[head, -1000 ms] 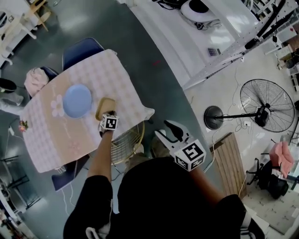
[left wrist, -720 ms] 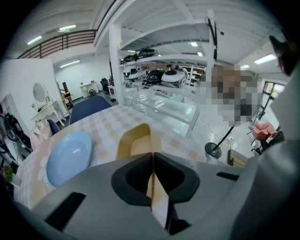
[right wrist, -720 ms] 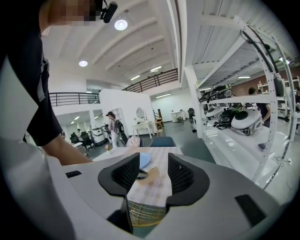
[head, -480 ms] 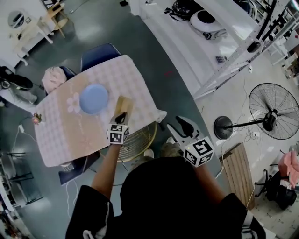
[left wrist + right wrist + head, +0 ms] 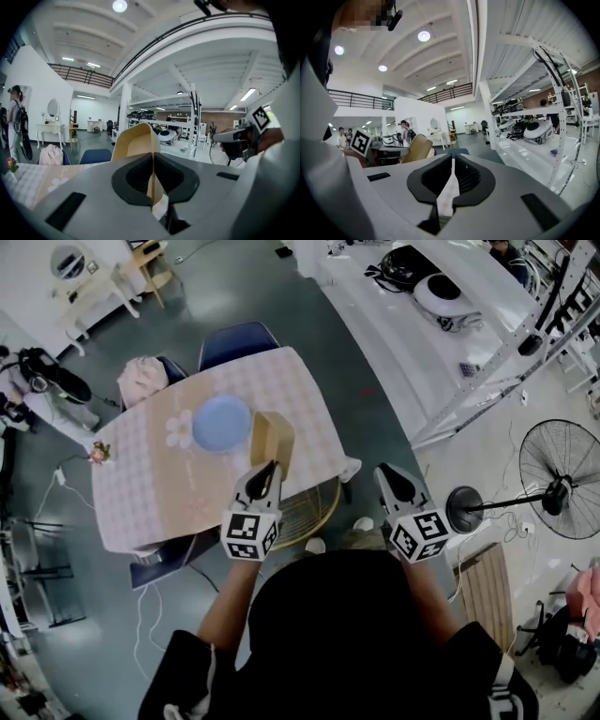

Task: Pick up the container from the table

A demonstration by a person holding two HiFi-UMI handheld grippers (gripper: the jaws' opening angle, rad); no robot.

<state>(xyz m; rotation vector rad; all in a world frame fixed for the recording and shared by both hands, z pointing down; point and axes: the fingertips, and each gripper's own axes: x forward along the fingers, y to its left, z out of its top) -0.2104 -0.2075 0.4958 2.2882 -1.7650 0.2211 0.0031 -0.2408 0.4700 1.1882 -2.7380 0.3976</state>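
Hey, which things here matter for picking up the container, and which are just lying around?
Part of the job:
- container
- left gripper, jaws clamped on the container's wall
- table below it

Just lying about:
- blue plate
- blue chair
- floor fan
- right gripper, jaws closing on nothing

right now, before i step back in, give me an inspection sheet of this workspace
surface: table under a checked cloth.
job's things: tan container held up over the table's near edge, gripped by one wall.
clutter: blue plate beside the container; small flowers at the table's left edge.
grippers: left gripper, fingers shut on the container's wall; right gripper, fingers closing, nothing between them.
cables: white lead on the floor left of the table; more wires by the fan.
surroundings: blue chair, pink bag, wicker chair, a person at far left.
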